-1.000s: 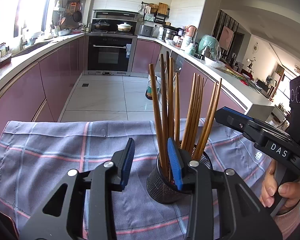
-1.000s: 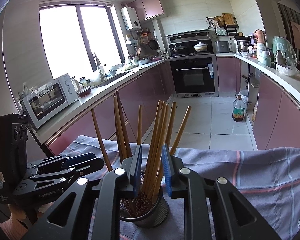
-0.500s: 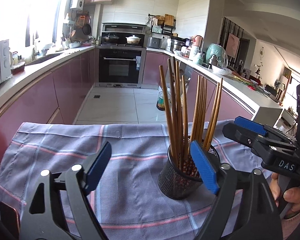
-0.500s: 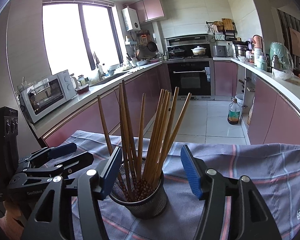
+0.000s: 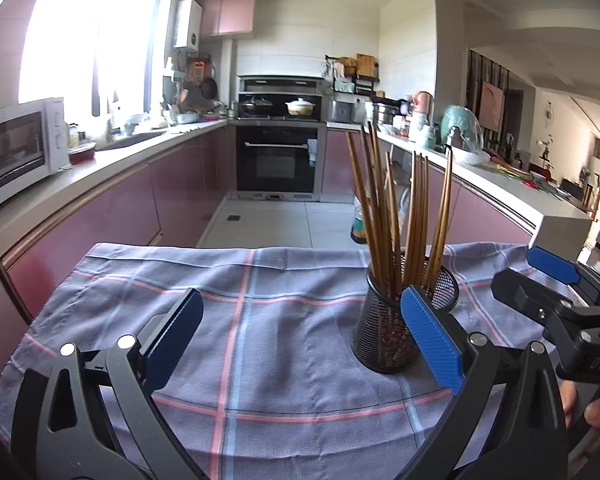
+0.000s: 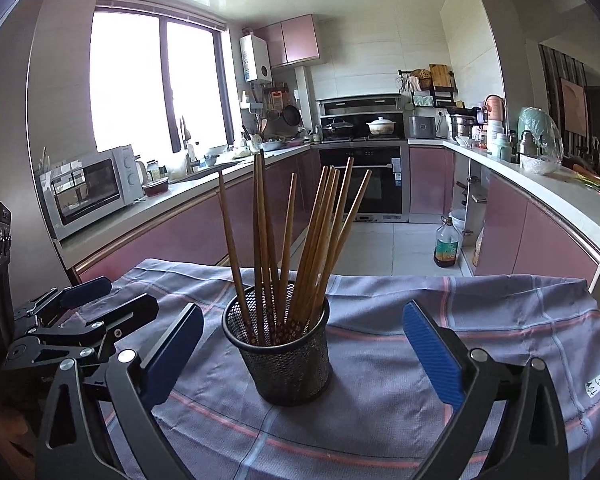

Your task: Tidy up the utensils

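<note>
Two pairs of blue-padded jaws stand spread wide and grasp nothing. The right gripper (image 6: 302, 346) frames the black wire-mesh cylindrical holder (image 6: 278, 354), which sits between its pads without touching either. The left gripper (image 5: 304, 342) is equally released, with the holder (image 5: 392, 326) just beyond its right-hand pad.

The bundle of brown wooden chopsticks (image 6: 296, 248) stands in the holder, tips fanned outward at different angles, on the blue-grey checked cloth (image 6: 480, 320) with pink and pale-blue lines that covers the table.

The main risk appears to be tipping: the holder looks light and top-heavy, so a pad brushing a splayed stick on the way out could lever it over and spill the lot. The cloth is loose and wrinkled, and a finger dragging across it would likely pull the holder along. The two tools also sit close together on the holder's left side, so a careless swing could knock one against the other.
</note>
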Demonstrator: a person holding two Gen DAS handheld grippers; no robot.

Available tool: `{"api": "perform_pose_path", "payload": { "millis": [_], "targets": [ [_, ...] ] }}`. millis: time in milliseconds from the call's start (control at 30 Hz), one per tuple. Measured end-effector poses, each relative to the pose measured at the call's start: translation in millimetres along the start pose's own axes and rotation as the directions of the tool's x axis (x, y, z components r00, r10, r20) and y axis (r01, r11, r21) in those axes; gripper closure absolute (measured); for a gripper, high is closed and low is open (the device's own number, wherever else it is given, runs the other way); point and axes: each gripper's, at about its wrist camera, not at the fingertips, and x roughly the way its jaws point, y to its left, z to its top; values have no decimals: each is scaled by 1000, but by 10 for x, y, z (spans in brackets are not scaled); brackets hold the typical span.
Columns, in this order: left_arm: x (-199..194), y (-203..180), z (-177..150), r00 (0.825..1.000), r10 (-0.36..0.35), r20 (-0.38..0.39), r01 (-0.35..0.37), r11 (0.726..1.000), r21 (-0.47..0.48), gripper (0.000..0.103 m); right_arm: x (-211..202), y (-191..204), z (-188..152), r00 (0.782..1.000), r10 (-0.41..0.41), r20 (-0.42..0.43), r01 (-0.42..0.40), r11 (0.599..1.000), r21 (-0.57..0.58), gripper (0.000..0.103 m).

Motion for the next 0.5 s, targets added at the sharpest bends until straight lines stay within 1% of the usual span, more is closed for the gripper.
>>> {"api": "perform_pose_path", "payload": {
  "millis": [200, 300, 400, 500],
  "targets": [
    [-250, 88, -84, 999, 34, 39, -34, 999, -14, 5, -109, 212, -155, 1000, -9, 8, 9, 1000, -27, 7],
    [-361, 120, -128, 998, 38, 51, -37, 999, -25, 5, -182, 289, -212, 999, -20, 35, 22, 999, -40, 7],
    [-461, 122, -156, 996, 54, 72, -54, 998, -14, 5, -269, 320, -218, 998, -5, 62, 7, 999, -39, 7],
    [-500, 110, -143, 996, 53, 71, -53, 999, -13, 5, -324, 333, -230, 997, -8, 74, 10, 1000, -29, 7]
  ]
}}
